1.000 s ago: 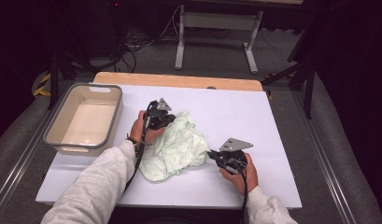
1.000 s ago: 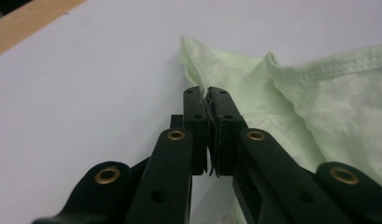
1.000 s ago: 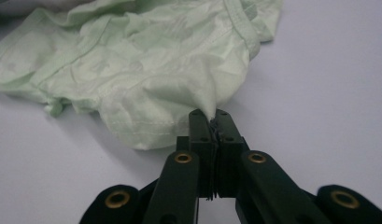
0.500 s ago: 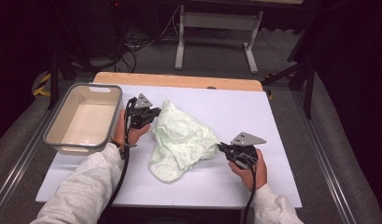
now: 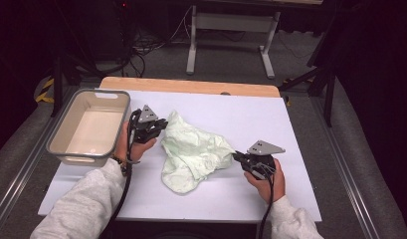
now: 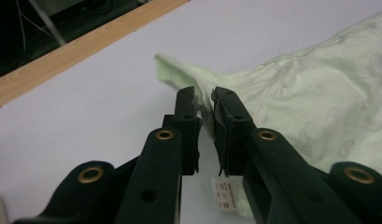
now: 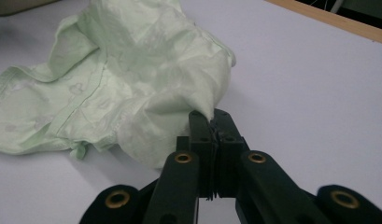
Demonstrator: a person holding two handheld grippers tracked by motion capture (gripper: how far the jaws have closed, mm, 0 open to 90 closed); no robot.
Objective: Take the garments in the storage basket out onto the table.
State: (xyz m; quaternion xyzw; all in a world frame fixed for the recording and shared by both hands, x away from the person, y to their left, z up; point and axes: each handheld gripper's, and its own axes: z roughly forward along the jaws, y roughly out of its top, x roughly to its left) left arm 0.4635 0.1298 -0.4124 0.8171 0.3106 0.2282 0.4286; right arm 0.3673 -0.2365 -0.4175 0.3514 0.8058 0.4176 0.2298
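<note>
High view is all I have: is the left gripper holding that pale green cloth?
Observer: No. The left gripper has just been opening its jaws; a gap shows between them, the cloth edge at their tips unpinched.
Operator: And the right one?
Observer: The right gripper is shut on a cloth corner.
Operator: Any label on it?
Observer: A small white tag lies below the left jaws.
</note>
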